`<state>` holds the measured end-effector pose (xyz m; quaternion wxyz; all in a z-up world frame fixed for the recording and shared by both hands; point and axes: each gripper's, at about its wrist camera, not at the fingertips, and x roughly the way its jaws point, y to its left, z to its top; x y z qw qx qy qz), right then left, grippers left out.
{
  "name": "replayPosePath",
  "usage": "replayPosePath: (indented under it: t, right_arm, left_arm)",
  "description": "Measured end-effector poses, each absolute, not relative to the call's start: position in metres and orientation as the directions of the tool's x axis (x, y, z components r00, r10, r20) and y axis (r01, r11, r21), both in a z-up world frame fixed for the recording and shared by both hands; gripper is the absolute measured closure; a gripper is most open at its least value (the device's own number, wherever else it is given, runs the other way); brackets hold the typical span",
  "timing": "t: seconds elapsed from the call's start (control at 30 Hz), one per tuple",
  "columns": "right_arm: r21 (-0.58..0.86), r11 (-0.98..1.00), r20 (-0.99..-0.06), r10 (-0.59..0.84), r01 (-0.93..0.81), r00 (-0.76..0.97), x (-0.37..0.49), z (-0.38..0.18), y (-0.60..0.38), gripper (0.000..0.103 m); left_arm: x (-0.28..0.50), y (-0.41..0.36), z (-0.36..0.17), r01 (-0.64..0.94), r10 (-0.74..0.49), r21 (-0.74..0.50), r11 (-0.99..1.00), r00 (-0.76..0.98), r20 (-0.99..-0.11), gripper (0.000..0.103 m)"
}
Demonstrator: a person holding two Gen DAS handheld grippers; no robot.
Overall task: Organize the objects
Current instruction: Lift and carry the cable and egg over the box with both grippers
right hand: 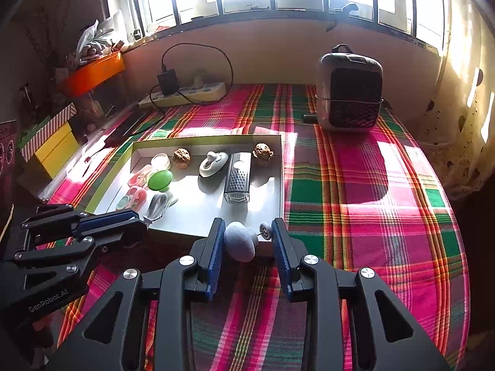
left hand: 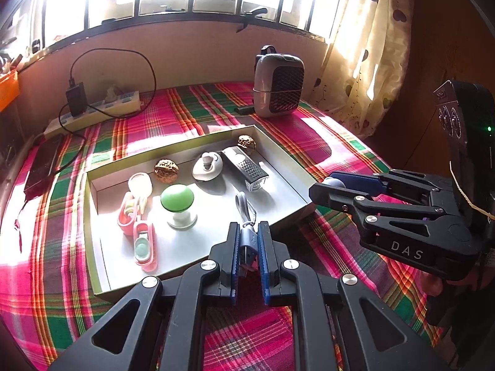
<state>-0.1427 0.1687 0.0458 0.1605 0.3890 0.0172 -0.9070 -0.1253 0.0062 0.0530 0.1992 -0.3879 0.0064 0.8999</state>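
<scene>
Grey cable [left hand: 247, 232] is pinched by its USB plug in the left gripper [left hand: 249, 253], jaws nearly shut, above the near rim of the tray [left hand: 297, 213]. Only the right wrist view shows the right gripper [right hand: 247, 241] with jaws narrow around a grey-blue mushroom-shaped piece [right hand: 239, 244], near the tray's front edge; whether both pads touch it is unclear. Behind, a heater [right hand: 349, 89] stands on the plaid-covered counter [right hand: 355, 185].
</scene>
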Motion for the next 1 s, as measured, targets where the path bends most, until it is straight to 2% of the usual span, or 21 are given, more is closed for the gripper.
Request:
replayPosePath:
  t: [1.0]
  right_arm:
    - [0.085,-0.919,-0.801,-0.293,0.386,-0.522,-0.203,0.018,0.142,0.071]
  left_arm:
    - [-0.190,0.014,0.021,-0.343,0.313,-0.125,-0.931,-0.573,-0.757,0.093]
